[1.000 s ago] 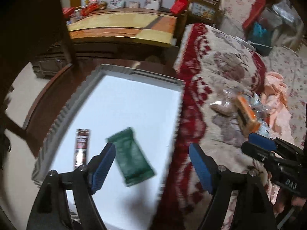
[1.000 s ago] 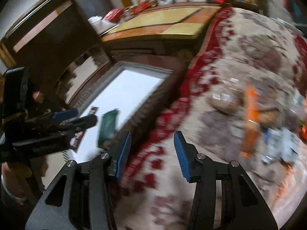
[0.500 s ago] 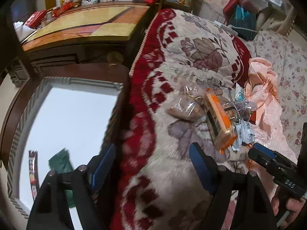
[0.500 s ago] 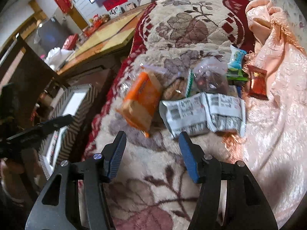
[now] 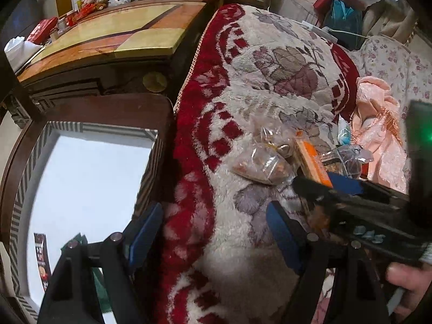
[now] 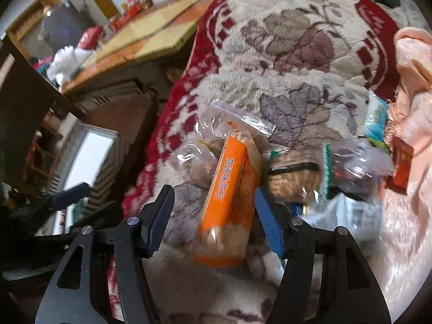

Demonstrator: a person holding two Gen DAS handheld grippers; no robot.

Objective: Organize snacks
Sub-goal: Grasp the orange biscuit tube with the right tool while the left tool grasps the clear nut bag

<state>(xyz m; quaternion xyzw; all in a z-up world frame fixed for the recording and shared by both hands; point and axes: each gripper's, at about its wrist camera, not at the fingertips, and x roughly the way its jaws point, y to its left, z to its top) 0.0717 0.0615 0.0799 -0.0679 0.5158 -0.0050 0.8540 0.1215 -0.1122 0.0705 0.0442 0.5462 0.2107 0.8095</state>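
Right now my right gripper (image 6: 213, 216) is down over the snack pile on the blanket (image 6: 283, 40), jaws opening, with the orange pack (image 6: 229, 189) lying lengthwise between the fingers. The right pad sits just beside the pack's edge; I cannot tell whether it touches. The left pad stands clear, with bare blanket showing between it and the pack. Beyond the fingertips lies a clear bag (image 6: 216, 132); right of the right finger the pile is crowded: a cookie bag (image 6: 294, 181), a white wrapper (image 6: 351, 213), a red packet (image 6: 402, 162) and a blue-green packet (image 6: 376, 118), all close together, so there is little room on that side.

My left gripper (image 5: 213, 232) hangs with its fingers spread and nothing between them, only blanket. Its left finger is over the blanket's edge where it meets the tray (image 5: 151, 162); its right finger is near the right gripper's black body, which crosses in from the right with a hand (image 5: 410, 283) on it.

Only the left view shows the tray's white floor, open and roomy, with a green pack (image 5: 100, 286) half hidden behind the left finger and a dark bar (image 5: 41, 259) further left, near the striped wall. Only the right view shows the far side of the pile and the peach cloth (image 6: 415, 62) beyond it.
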